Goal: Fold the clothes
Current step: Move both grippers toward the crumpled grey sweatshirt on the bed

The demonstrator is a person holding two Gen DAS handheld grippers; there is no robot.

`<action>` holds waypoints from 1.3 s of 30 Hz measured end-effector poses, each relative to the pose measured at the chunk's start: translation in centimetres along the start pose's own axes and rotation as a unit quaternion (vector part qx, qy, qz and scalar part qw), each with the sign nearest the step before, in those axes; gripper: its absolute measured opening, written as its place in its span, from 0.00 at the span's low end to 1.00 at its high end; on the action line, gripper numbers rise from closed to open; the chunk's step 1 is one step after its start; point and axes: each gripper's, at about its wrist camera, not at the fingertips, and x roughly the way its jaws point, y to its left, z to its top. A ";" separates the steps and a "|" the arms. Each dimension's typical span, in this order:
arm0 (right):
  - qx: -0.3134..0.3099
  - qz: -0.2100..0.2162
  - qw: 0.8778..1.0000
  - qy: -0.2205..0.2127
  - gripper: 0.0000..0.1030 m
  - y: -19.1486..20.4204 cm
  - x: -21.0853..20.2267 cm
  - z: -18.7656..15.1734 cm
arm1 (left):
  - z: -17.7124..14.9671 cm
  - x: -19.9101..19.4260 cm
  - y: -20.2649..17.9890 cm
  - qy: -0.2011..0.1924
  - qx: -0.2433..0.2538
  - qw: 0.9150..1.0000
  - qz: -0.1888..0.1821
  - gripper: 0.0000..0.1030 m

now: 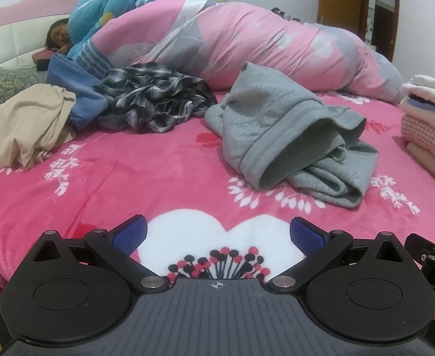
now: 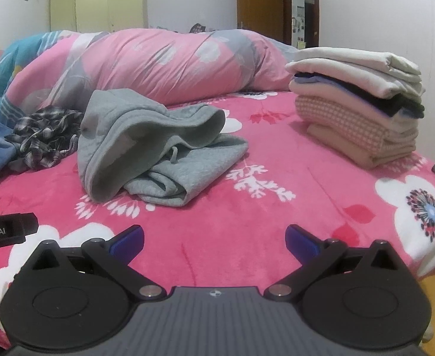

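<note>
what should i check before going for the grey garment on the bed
1. Left gripper open and empty: ok.
2. Right gripper open and empty: ok.
3. Grey garment apart from other clothes: ok, it lies crumpled alone on the pink blanket, beside the plaid shirt but not tangled with it.
4. Bare blanket in front to spread it: ok.
5. Folded stack out of the way: ok, it sits to the right and looks steady.
6. Which edge is hem or waistband: cannot tell, the garment is bunched; a drawstring shows near the middle.
</note>
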 end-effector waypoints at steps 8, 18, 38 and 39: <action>-0.008 0.006 1.000 0.001 1.00 0.6 0.0 -0.1 | -0.2 0.3 0.0 0.007 0.003 1.000 0.001 1.00; -0.015 0.010 1.000 0.005 1.00 0.9 0.4 -0.3 | -0.3 0.7 0.1 0.011 0.004 1.000 0.007 1.00; -0.015 0.016 1.000 0.009 1.00 1.0 0.7 -0.4 | -0.2 0.7 0.0 0.013 0.010 1.000 0.013 1.00; -0.015 0.016 1.000 0.009 1.00 1.0 0.7 -0.4 | -0.2 0.8 0.0 0.013 0.010 1.000 0.013 1.00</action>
